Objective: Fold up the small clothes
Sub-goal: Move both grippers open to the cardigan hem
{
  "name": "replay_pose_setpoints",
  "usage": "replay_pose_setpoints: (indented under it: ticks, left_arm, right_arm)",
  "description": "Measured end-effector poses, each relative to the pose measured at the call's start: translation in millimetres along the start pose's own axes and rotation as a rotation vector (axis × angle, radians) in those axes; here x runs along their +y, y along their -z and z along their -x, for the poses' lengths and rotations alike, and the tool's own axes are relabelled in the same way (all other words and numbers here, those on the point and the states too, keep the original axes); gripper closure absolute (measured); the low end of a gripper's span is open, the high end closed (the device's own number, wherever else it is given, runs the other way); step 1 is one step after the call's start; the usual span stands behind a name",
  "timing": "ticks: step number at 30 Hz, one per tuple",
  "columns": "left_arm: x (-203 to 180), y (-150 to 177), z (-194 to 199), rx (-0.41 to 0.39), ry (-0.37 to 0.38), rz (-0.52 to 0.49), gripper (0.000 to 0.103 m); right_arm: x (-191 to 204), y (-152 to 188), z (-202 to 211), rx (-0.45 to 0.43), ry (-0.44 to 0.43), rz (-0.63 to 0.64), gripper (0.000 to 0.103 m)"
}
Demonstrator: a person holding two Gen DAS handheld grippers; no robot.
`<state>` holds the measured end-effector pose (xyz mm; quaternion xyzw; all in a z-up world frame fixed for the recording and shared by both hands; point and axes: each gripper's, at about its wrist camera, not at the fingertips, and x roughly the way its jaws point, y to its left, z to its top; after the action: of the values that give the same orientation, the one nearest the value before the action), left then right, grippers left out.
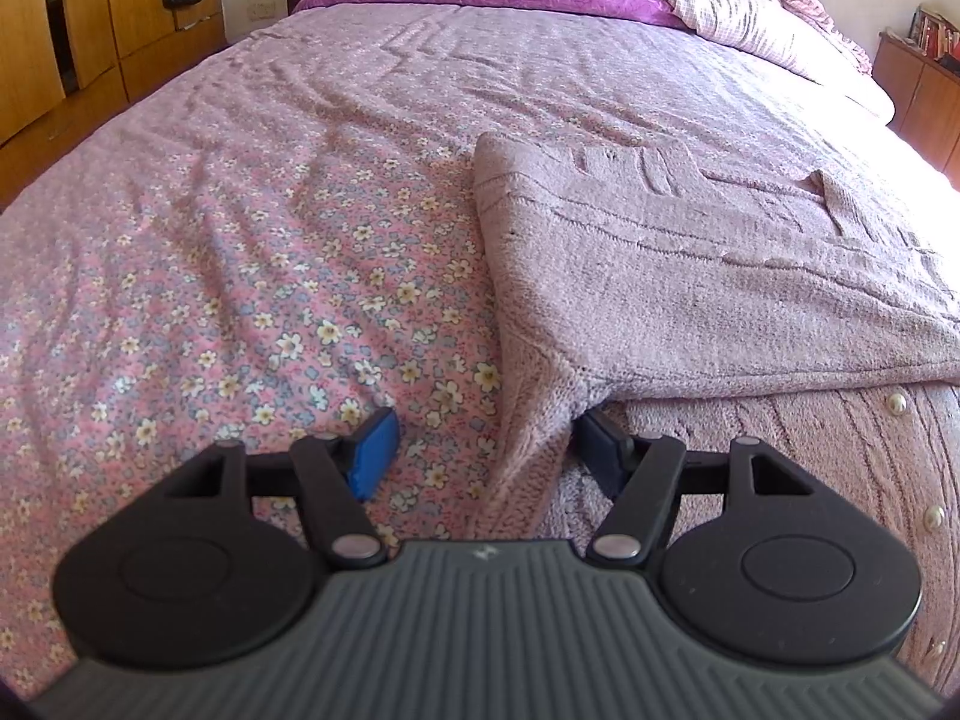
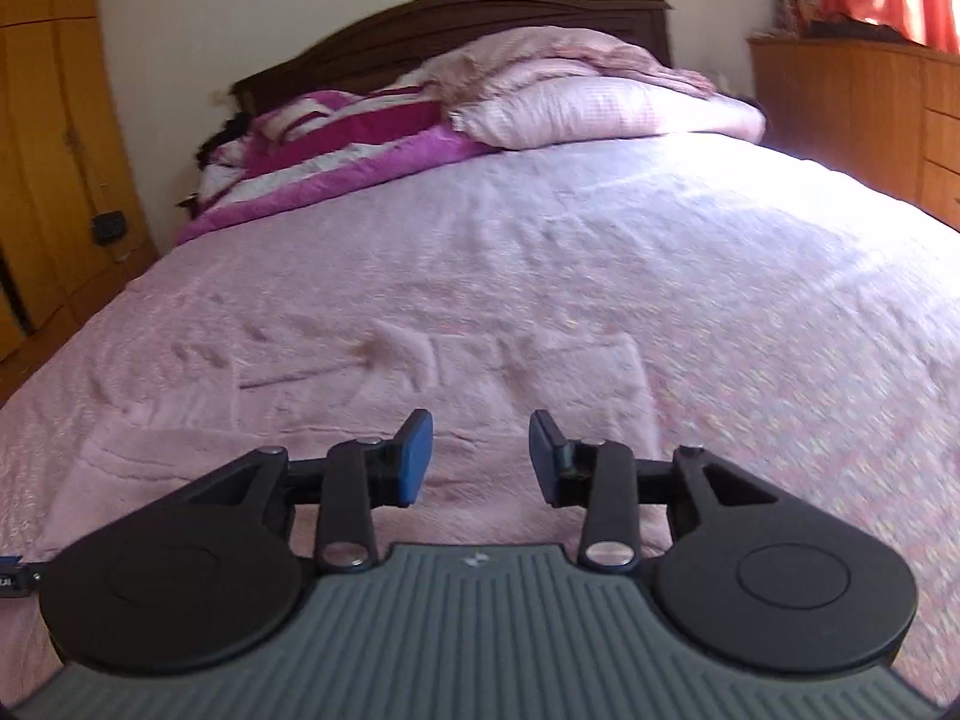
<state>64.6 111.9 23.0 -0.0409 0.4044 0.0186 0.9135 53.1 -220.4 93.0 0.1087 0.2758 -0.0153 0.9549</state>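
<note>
My left claw (image 1: 486, 456) stands half open around the sweater's (image 1: 690, 276) near corner on the bed (image 1: 252, 228), not pinching. My right claw (image 2: 480, 456) hangs open, empty, above it. One fold seems laid; next I'd grip that corner.

Loads of open flowery pink bedspread (image 1: 240, 276) from 9 to 12 o'clock. The folded mauve knitted garment (image 1: 690, 276) fills 1 to 3; piled pink pillows (image 2: 600, 102) block 12.
</note>
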Motion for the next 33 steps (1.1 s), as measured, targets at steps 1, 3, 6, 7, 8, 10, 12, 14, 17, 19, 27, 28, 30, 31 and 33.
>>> replay_pose_setpoints:
  ticks: [1,3,6,7,8,10,12,14,17,19,27,28,30,31,33]
  left_arm:
    - [-0.2,0.1,0.1,-0.001,-0.001,-0.001,0.036]
    - [0.0,0.2,0.1,-0.001,0.0,0.0,0.036]
    - [1.1,0.8,0.0,-0.004,0.004,0.002,0.036]
    - [1.0,1.5,-0.1,-0.007,0.004,0.001,0.035]
    - [0.8,2.1,-0.1,-0.011,0.003,-0.002,0.035]
    - [0.4,2.9,0.1,-0.015,0.001,-0.007,0.035]
    - [0.4,2.7,0.2,-0.014,0.0,-0.006,0.035]
    - [0.5,2.1,0.5,-0.012,0.0,-0.004,0.034]
    - [0.1,0.9,1.6,-0.007,-0.005,0.002,0.034]
    - [0.3,0.3,4.1,0.0,-0.013,0.013,0.034]
    - [5.7,2.2,35.4,-0.019,-0.025,0.029,0.034]
    - [6.3,2.8,40.0,-0.02,-0.027,0.022,0.034]
    - [7.9,4.2,49.0,-0.019,-0.028,0.011,0.034]
    - [8.8,5.3,53.3,-0.017,-0.027,0.009,0.034]
    - [10.4,8.5,62.2,-0.015,-0.023,0.007,0.034]
  right_arm:
    - [2.9,-0.9,-5.4,0.006,-0.024,0.013,0.056]
    - [6.3,1.2,-21.0,0.037,-0.055,0.029,0.055]
    - [3.0,11.3,-44.6,0.096,-0.014,0.02,0.055]
    - [-1.6,14.6,-53.5,0.115,0.02,0.007,0.055]
    - [-6.2,18.5,-58.8,0.121,0.048,-0.012,0.055]
    - [-15.3,22.8,-59.4,0.093,0.043,-0.053,0.055]
    - [-19.0,22.2,-55.2,0.088,0.055,-0.087,0.055]
    - [-22.0,20.9,-47.8,0.083,0.056,-0.134,0.054]
    - [-25.4,24.3,-34.7,0.063,0.034,-0.167,0.051]
    - [-25.9,30.2,-31.4,0.068,0.032,-0.145,0.05]
    - [-25.9,32.0,-18.1,0.059,-0.002,-0.107,0.037]
    - [-24.9,32.1,-12.4,0.058,-0.004,-0.105,0.032]
    - [-22.4,34.1,-0.6,0.064,-0.011,-0.087,0.03]
    - [-21.5,36.2,7.1,0.07,-0.016,-0.078,0.03]
    - [-21.0,40.4,20.5,0.083,-0.027,-0.065,0.03]
